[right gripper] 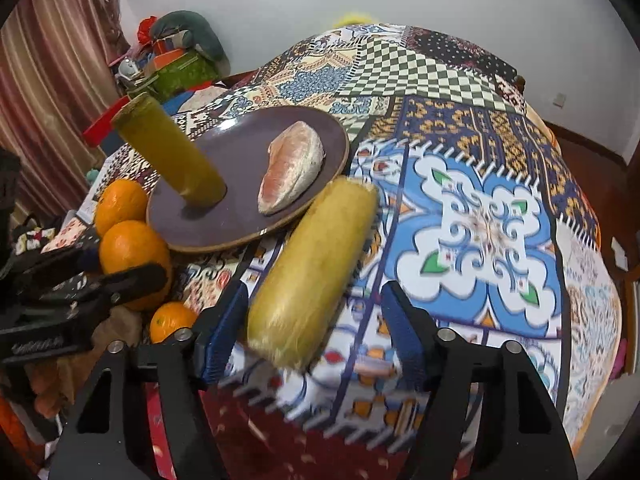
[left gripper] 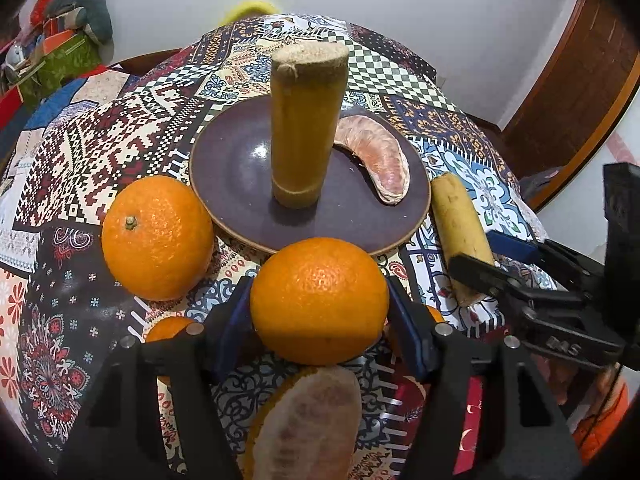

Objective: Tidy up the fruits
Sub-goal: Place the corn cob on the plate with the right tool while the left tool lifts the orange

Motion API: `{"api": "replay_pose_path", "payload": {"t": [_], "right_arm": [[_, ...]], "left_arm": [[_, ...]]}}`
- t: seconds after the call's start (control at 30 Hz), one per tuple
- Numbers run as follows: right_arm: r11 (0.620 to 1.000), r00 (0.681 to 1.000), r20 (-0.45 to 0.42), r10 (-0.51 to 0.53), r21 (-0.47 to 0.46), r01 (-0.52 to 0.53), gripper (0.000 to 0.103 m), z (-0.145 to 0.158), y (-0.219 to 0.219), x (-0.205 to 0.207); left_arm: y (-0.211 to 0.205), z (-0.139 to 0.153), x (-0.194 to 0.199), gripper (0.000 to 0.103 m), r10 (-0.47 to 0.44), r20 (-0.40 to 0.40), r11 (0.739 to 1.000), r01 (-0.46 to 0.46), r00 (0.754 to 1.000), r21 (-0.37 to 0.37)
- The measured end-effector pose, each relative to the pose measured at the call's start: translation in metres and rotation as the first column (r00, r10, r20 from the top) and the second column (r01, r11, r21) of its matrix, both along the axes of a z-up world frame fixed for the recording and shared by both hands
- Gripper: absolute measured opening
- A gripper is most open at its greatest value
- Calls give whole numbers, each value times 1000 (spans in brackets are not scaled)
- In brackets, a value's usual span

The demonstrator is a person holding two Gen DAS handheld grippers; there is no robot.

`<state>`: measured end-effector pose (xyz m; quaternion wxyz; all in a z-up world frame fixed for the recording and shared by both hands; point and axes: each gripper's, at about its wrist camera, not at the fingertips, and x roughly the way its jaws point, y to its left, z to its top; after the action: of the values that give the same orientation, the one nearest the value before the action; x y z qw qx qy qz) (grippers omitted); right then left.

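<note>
My left gripper [left gripper: 320, 312] is shut on an orange [left gripper: 319, 300], held just in front of a dark purple plate [left gripper: 236, 184]. On the plate stand an upright yellow sugarcane piece [left gripper: 304, 128] and a pomelo segment [left gripper: 380, 160]. A second sugarcane piece [left gripper: 460, 232] lies on the cloth to the right of the plate; in the right wrist view it lies [right gripper: 312, 272] between the open jaws of my right gripper [right gripper: 316, 332], which do not touch it. Another orange [left gripper: 158, 238] sits left of the plate. A peeled pomelo segment [left gripper: 308, 424] lies below the left gripper.
A patterned patchwork cloth [right gripper: 480, 220] covers the round table. A small orange [right gripper: 170, 320] lies near the front edge. Cluttered boxes and cushions [right gripper: 180, 56] stand at the back left, a wooden door frame [left gripper: 580, 92] to the right.
</note>
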<state>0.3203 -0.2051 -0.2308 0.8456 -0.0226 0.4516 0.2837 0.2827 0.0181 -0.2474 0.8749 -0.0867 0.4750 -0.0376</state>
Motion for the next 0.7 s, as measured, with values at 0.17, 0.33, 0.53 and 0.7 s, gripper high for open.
{"api": "replay_pose_path", "payload": {"t": [0.17, 0.33, 0.53, 0.7], "right_arm": [[1000, 1000, 2, -2, -16, 2, 55, -1, 7, 10], [1000, 1000, 8, -4, -14, 4, 46, 0, 4, 3], [1000, 1000, 7, 5, -20, -5, 38, 3, -6, -9], [999, 1000, 0, -10, -34, 10, 39, 1, 1, 1]], "left_arm": [[4, 16, -10, 64, 7, 55, 1000, -8, 998, 19], [10, 30, -19, 64, 15, 94, 1000, -17, 995, 21], [20, 40, -27, 64, 36, 115, 999, -38, 993, 16], [24, 46, -32, 64, 45, 129, 999, -48, 991, 21]]}}
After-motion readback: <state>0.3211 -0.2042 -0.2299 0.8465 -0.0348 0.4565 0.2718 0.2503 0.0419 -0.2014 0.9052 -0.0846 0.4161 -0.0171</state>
